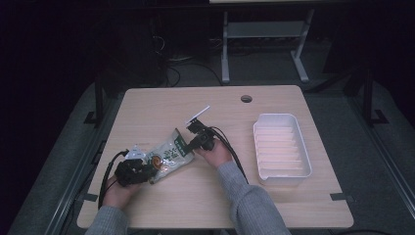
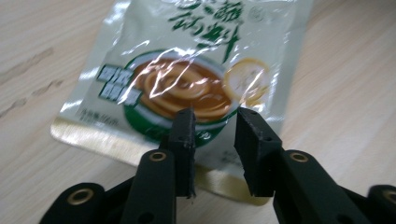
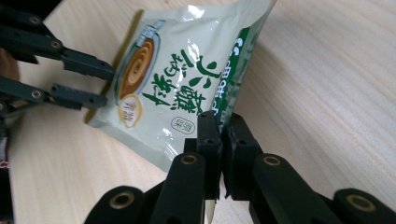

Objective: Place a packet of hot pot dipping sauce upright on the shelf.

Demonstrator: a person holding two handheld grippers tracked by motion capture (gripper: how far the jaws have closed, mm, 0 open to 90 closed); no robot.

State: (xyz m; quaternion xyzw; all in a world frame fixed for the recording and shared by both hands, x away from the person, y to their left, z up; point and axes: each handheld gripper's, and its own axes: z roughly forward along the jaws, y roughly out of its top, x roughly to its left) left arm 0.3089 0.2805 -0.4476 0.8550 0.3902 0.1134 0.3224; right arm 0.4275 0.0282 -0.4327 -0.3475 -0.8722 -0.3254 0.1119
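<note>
Right claw (image 3: 220,140) pinches the packet (image 3: 173,84) edge

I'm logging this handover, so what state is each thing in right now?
Packet: sealed, one edge lifted off the table.
Left tongs: open, packet's end between the jaws, pads not pressing.
Right tongs: shut on the packet's edge.
Tray: upright, empty, apart from the packet.
</note>
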